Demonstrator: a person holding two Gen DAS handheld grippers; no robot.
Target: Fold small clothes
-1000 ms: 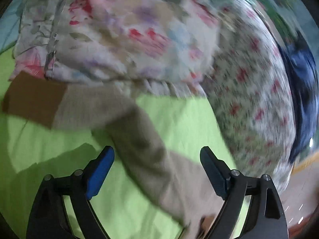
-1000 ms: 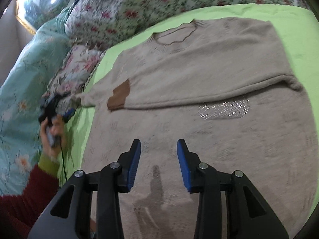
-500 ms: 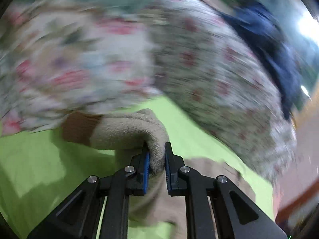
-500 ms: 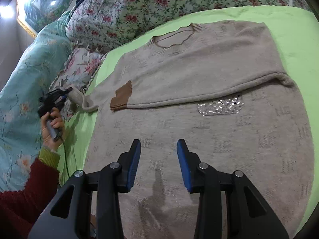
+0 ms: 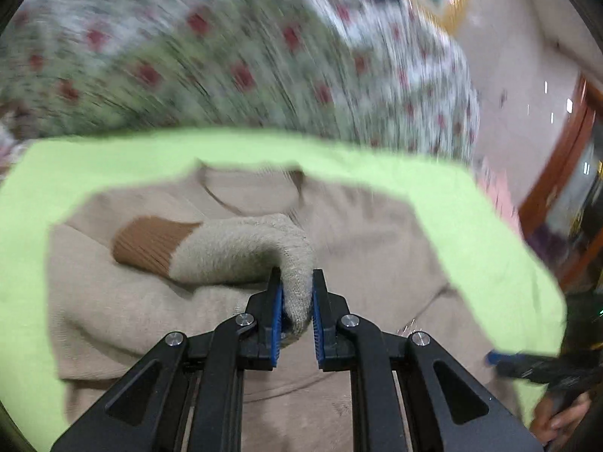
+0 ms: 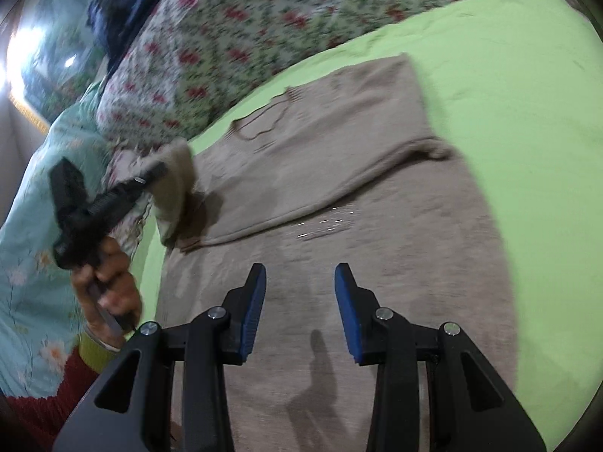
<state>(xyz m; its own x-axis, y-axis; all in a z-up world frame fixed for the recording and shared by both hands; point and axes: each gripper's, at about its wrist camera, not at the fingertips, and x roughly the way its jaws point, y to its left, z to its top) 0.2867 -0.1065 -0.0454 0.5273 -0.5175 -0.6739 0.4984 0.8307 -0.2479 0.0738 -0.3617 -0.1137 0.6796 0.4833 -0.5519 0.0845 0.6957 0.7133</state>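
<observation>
A beige knit sweater [image 6: 339, 203] lies flat on a lime-green sheet [image 6: 520, 86], its right sleeve folded across the chest. My left gripper [image 5: 296, 309] is shut on the sweater's left sleeve [image 5: 241, 248], whose brown cuff [image 5: 150, 243] hangs left over the body. From the right wrist view the left gripper [image 6: 150, 173] holds that sleeve lifted over the sweater's left edge. My right gripper [image 6: 299, 293] is open and empty above the sweater's lower body.
A floral quilt [image 6: 233, 41] is heaped along the far side of the bed. A teal floral cover [image 6: 26, 248] lies at the left. A dark blue garment [image 6: 120, 3] rests on the quilt. A wall and wooden furniture [image 5: 565, 173] stand to the right.
My left gripper closed on the left sleeve and carried it up and inward over the sweater body. My right gripper stayed open and shifted slightly over the lower body.
</observation>
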